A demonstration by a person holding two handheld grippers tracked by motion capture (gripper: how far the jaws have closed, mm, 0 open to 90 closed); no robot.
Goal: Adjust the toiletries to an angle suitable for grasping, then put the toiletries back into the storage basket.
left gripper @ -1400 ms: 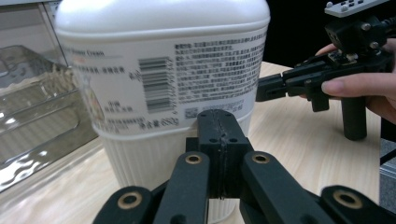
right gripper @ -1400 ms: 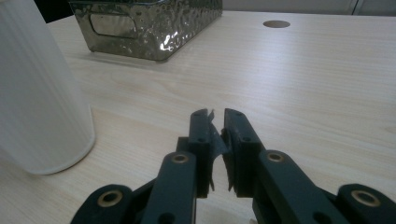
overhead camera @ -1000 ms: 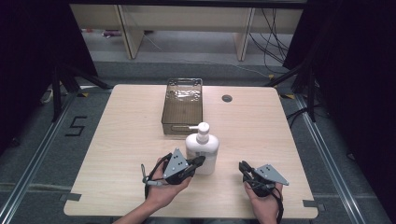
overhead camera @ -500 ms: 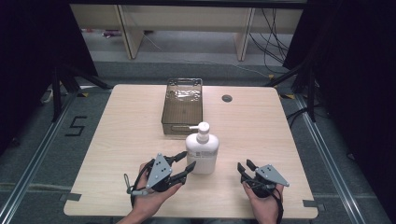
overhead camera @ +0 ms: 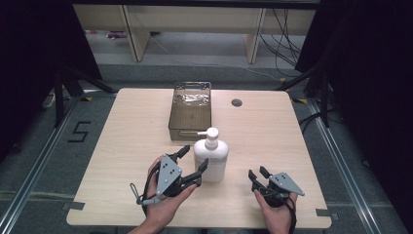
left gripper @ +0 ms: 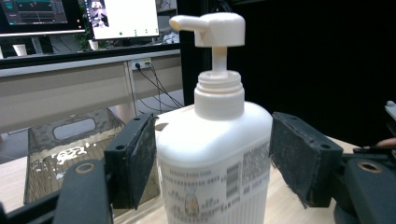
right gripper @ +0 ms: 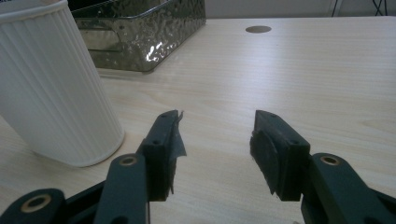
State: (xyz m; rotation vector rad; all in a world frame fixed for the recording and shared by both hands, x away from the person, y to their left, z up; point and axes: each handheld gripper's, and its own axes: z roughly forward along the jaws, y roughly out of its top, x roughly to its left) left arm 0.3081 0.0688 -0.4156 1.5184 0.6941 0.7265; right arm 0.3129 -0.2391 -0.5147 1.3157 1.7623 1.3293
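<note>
Seeing the left gripper (overhead camera: 191, 159) spread wide around the white pump bottle (overhead camera: 211, 157), one jaw each side of the body. In the left gripper view the pads (left gripper: 140, 158) stand a little off the bottle's (left gripper: 215, 158) walls, a thin gap on both sides, so nothing is clamped. Bottle stands upright on the table (overhead camera: 272, 131), roughly mid-width and nearer the front edge than the back, pump spout pointing toward the table's left edge. Just behind it sits the clear textured tray (overhead camera: 190, 108), its far end reaching toward the back edge; whether bottle and tray touch I can't tell. Small dark round hole (overhead camera: 236, 103) in the tabletop to the right of the tray, near the back edge. Right gripper (overhead camera: 260, 174) rests low near the front right corner, jaws parted and holding nothing, well apart from the bottle. In the right gripper view the ribbed side of the bottle (right gripper: 51, 88) sits off to the left of its pads (right gripper: 173, 149), bare wood between them.
</note>
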